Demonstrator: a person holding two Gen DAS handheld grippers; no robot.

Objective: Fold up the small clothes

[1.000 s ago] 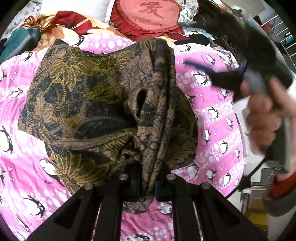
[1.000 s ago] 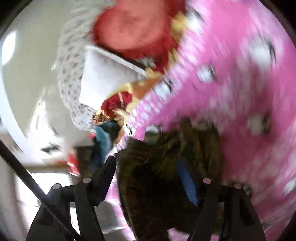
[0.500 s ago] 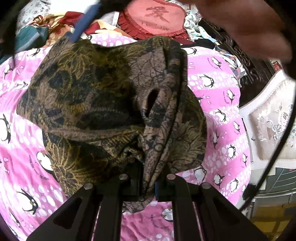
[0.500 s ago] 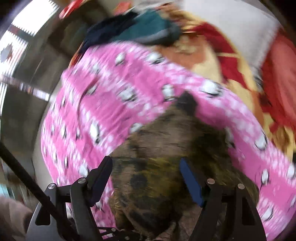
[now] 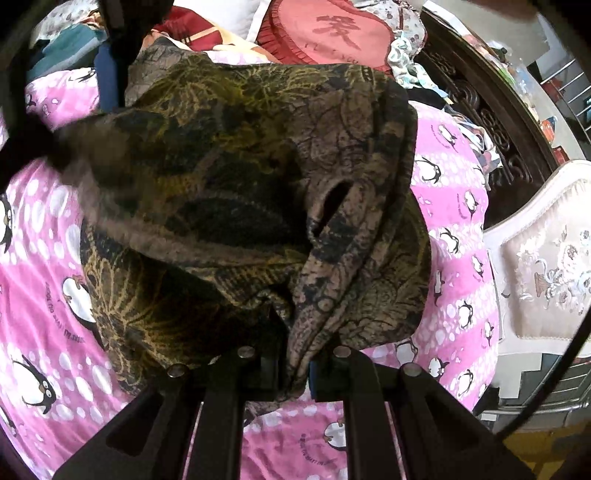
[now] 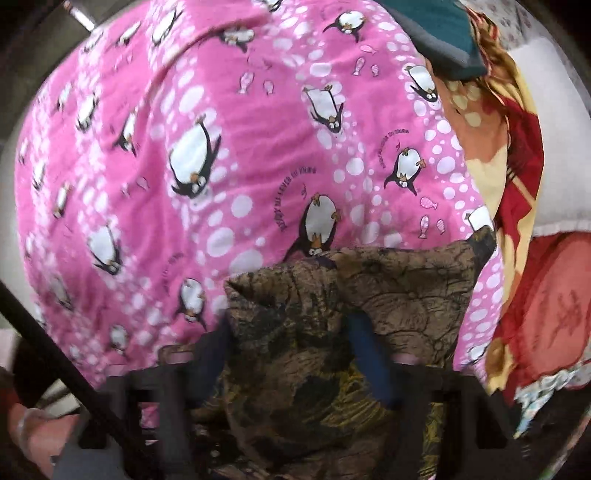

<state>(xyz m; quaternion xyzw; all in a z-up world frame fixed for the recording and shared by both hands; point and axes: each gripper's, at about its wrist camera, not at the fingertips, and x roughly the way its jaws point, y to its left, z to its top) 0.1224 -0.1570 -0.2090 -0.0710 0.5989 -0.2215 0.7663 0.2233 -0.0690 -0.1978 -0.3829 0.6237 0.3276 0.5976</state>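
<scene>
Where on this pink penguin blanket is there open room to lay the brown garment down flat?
The widest bare stretch of the pink penguin blanket lies beyond the brown patterned garment in the right wrist view, toward the blanket's far edge. A narrower strip runs between the garment and the white chair. By the red cushion and teal clothes it is crowded.

A home bedroom is indicated. A bed is covered by a pink penguin-print blanket (image 5: pixel 454 206). At 12 o'clock in the left wrist view a red ruffled cushion (image 5: pixel 332 33) with a stitched character is seen, a white pillow (image 5: pixel 221 9) beside it. A dark carved headboard (image 5: pixel 491 118) is seen at 2 o'clock, a white upholstered chair (image 5: pixel 546 273) at 3 o'clock.
</scene>
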